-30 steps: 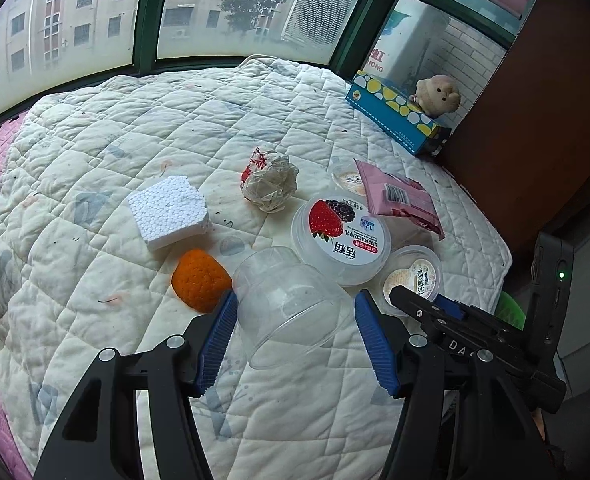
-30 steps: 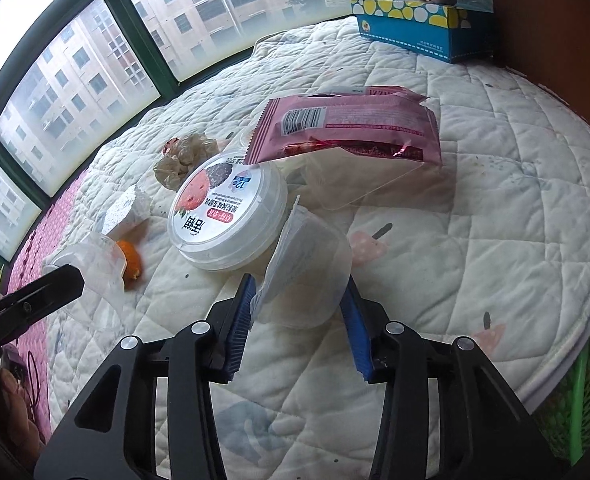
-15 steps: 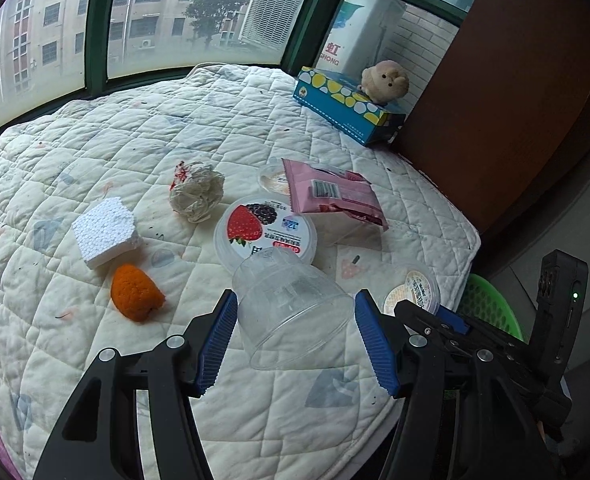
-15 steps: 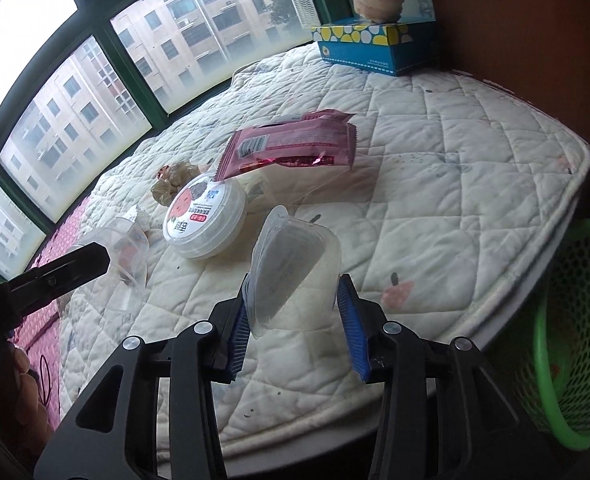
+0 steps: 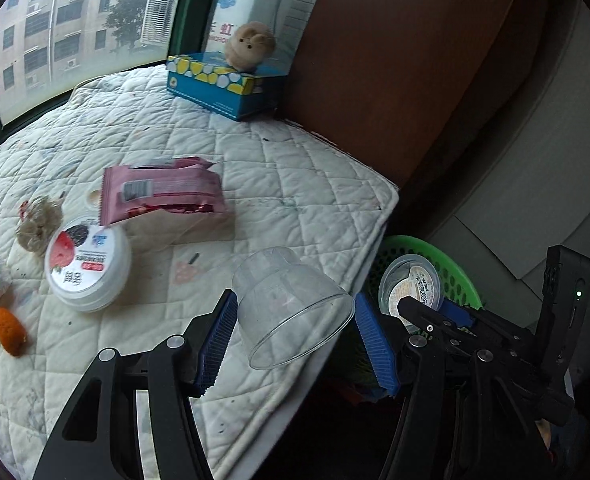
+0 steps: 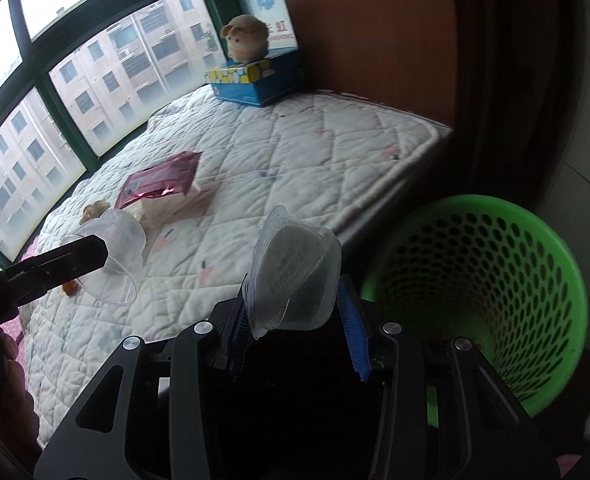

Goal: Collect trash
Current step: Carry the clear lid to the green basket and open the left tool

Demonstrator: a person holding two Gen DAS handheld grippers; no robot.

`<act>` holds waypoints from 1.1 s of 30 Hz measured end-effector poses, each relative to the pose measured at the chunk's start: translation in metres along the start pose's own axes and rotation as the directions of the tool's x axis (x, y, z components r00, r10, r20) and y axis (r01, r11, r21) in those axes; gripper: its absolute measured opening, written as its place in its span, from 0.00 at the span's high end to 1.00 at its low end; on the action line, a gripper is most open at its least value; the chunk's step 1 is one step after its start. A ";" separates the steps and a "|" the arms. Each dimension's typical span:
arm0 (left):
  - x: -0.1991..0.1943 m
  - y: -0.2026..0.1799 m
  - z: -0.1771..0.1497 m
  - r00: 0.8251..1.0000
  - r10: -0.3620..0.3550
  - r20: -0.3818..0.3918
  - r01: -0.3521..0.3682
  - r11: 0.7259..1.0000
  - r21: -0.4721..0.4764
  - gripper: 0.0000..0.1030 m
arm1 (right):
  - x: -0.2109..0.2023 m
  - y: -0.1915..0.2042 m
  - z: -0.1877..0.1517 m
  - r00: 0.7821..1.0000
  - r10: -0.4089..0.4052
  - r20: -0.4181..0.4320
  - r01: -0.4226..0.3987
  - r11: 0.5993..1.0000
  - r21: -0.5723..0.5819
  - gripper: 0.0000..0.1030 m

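while the left claw point(image 5: 295, 338) pinches the clear cup point(image 5: 291, 306) over the bed's point(image 5: 295, 184) near edge, the right claw point(image 6: 295, 320) squeezes a lidded tub point(image 6: 295, 270) beside the green basket point(image 6: 527, 280); both look light, thin, slippery and easily crushed, best gripped across the walls.

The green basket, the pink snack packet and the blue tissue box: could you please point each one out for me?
green basket point(image 6: 551, 240), right wrist view, on its far rim.
pink snack packet point(image 5: 163, 190), left wrist view, on its flat face.
blue tissue box point(image 5: 215, 96), left wrist view, on its front side.
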State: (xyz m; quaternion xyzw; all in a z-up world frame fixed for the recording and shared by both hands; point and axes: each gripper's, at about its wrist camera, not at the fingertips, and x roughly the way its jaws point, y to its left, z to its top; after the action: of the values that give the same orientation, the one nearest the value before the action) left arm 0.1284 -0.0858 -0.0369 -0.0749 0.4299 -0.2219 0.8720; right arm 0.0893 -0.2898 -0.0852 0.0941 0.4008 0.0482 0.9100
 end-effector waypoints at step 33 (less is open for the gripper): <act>0.127 -0.158 0.001 0.974 -0.108 -0.200 0.155 0.960 0.234 0.41 | -0.057 -0.158 -0.050 0.968 -0.250 -0.012 0.247 0.949 0.194 0.39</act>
State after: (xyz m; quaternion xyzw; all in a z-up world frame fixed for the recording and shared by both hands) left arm 0.1455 -0.2842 -0.0766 0.0269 0.4720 -0.3375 0.8140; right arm 0.0161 -0.4466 -0.1102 0.1315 0.4064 -0.1065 0.8979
